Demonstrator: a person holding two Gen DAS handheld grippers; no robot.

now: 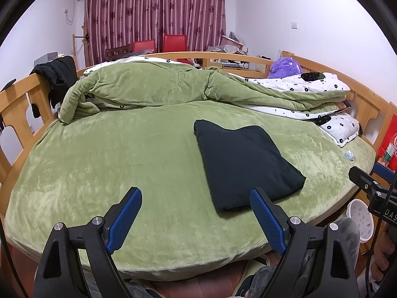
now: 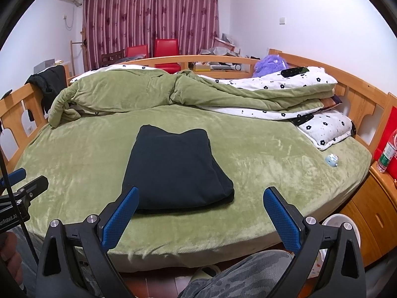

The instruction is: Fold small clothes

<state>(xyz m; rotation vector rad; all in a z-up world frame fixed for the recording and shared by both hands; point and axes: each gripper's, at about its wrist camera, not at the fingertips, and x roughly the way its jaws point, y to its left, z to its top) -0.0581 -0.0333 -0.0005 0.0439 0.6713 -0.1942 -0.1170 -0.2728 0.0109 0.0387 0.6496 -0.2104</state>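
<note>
Bed [image 1: 104, 164]: a wide mattress under a green plush sheet fills both views, with a green duvet [image 1: 148, 87] bunched along its far side and a flower-print pillow [image 2: 325, 129] at the right.
Garment [image 2: 176, 168]: one dark piece of small clothing lies on the sheet near the front edge of the bed, already folded into a thick, roughly square packet with the folded edge toward the cameras.
Left claw [image 1: 196, 219]: spread wide, nothing between its blue pads, hanging just short of the packet's near left corner and clear of the cloth.
Right claw [image 2: 201, 218]: spread wide and empty, held just in front of the packet's near edge, not touching it.
Small toy [image 2: 332, 160]: a pale blue trinket sits well to the right of the garment, out of the working area.
Step in hand: by the look of it, letting go and drawing back from a finished fold.
How to do it well: judged from here, keep both claws spread and lift straight away so no pad snags the top layer; if the far edge looks uneven, press it flat rather than refolding.
</note>
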